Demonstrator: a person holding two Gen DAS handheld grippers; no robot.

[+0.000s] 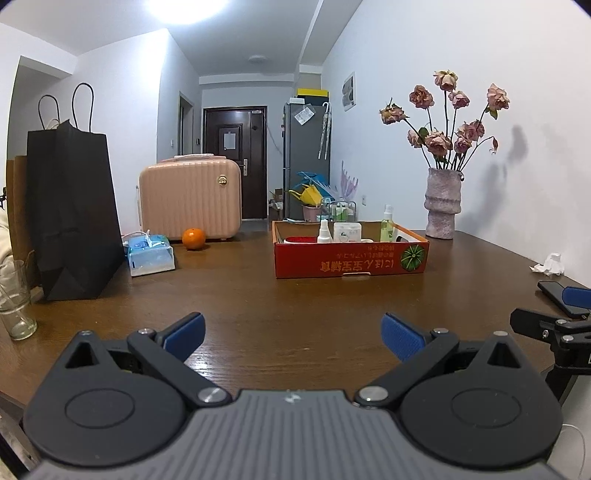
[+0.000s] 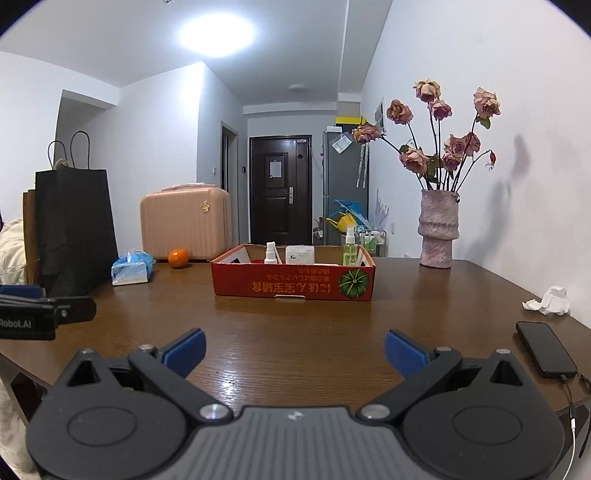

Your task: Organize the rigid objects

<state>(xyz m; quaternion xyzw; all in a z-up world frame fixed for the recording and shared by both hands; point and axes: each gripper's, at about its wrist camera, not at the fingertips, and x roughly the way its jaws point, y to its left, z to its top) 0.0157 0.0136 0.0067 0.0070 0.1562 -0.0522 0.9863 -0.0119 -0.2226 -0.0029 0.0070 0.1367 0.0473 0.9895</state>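
Room: white walls (image 2: pixel 517 110) and white ceiling, with a bright ceiling light (image 2: pixel 217 35) overhead. Dark wooden surface (image 2: pixel 295 332) filled the foreground. A hallway behind it ended in a dark brown door (image 2: pixel 279 192). Grey refrigerator (image 1: pixel 304 158) stood right of the door, a small picture (image 1: pixel 348 91) on the wall nearby.

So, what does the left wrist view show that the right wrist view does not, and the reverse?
Only the left wrist view shows the empty glass at the table's left edge. Only the right wrist view shows the whole phone with its cable. Both show the red box holding bottles, the orange, the vase, and open, empty grippers: left gripper, right gripper.
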